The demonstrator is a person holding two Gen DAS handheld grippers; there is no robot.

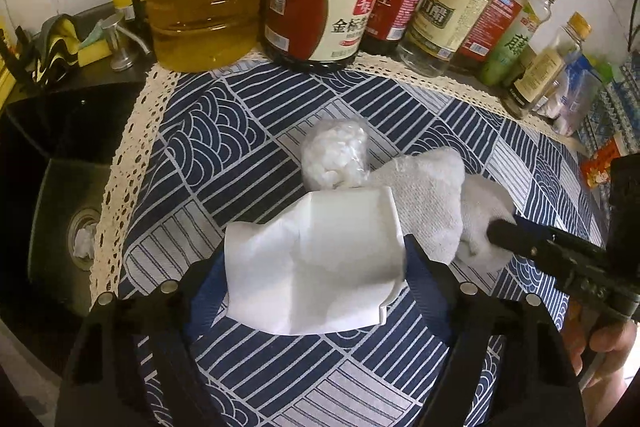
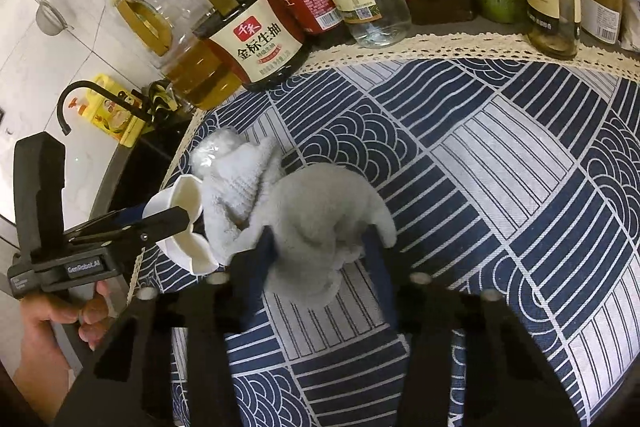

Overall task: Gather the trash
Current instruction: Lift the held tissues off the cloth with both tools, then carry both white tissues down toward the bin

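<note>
patterned cloth (image 2: 500, 155) open rightward; left fingers (image 1: 316, 267) clamp folded paper (image 1: 312, 259), right fingers (image 2: 320, 247) clamp crumpled tissue (image 2: 320, 211).

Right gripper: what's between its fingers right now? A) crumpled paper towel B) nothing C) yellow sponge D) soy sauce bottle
A: in the right wrist view the right gripper has its fingers on either side of a crumpled paper towel lying on the blue patterned cloth.
</note>
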